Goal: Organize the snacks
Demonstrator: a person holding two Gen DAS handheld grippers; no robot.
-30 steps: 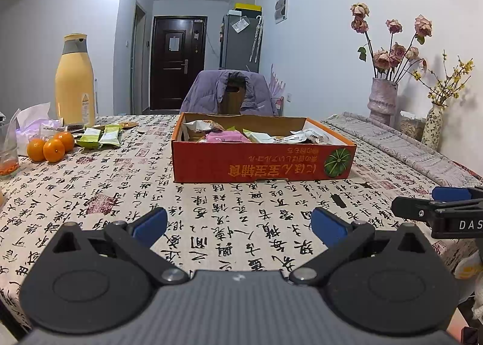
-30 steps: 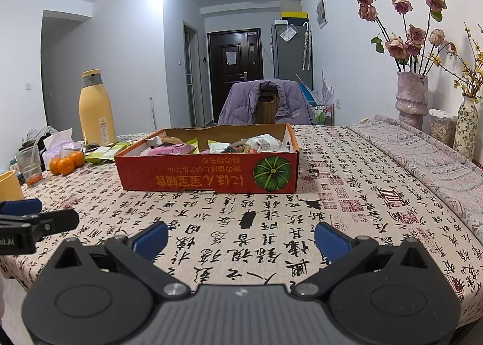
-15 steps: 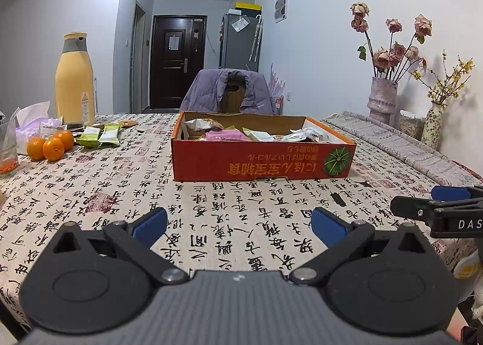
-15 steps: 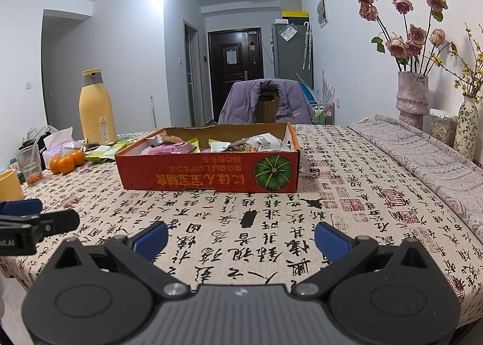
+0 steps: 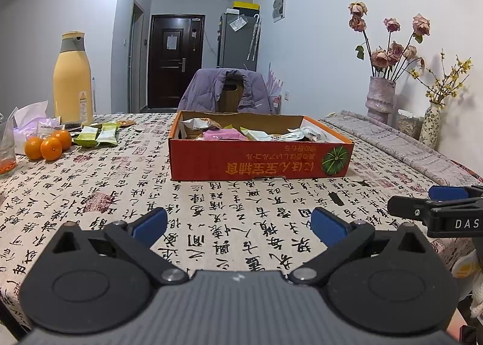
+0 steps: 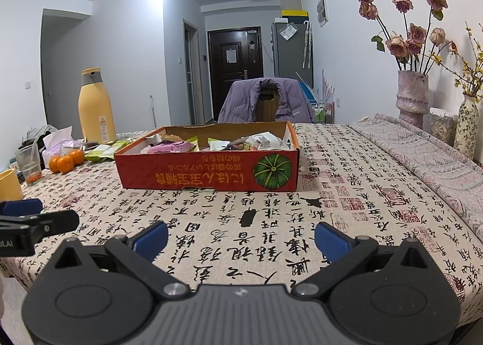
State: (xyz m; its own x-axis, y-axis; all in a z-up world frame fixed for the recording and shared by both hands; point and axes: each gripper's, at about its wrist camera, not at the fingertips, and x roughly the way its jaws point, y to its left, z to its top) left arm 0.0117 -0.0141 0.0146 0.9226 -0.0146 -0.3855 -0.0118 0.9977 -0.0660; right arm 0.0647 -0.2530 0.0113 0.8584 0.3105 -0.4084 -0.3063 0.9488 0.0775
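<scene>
Snack box [image 5: 259, 160] far ahead of both grippers, long axis left-right, packets heaped inside. Loose green packets [image 5: 98, 135] far left, beside oranges [image 5: 48, 145]. Left gripper [image 5: 238, 224] nearer these; right gripper [image 6: 241, 237] faces box's right end. Both spread wide, empty.

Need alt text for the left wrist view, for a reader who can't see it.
The open, empty left gripper hovers low over a calligraphy-print tablecloth, facing an orange cardboard box of snack packets. Green snack packets, oranges and a yellow bottle sit far left; the right gripper shows at the right edge.
</scene>
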